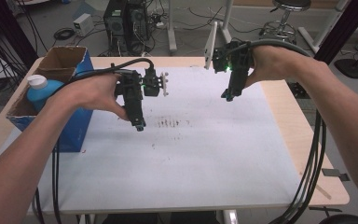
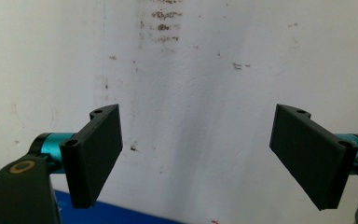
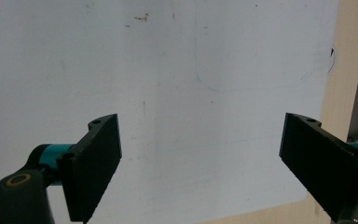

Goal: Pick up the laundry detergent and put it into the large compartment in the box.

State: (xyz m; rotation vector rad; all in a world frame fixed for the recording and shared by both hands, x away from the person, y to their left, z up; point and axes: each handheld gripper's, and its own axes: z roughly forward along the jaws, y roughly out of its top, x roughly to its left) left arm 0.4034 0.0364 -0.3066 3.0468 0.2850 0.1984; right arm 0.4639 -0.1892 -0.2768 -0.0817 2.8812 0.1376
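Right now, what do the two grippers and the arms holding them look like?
Both arms are bare, no sleeves in view. The left gripper and right gripper are black handheld units with small green lights on their bodies and thick black cables trailing back along the forearms. In the gripper views, each has two flat, rectangular black jaws on teal cylindrical mounts, plus a brass-coloured ring at the lower left.

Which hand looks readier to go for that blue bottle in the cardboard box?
Probably the left: the left gripper, jaws open, hovers beside the blue-sided cardboard box holding the white-capped blue bottle; the right gripper hangs across the table.
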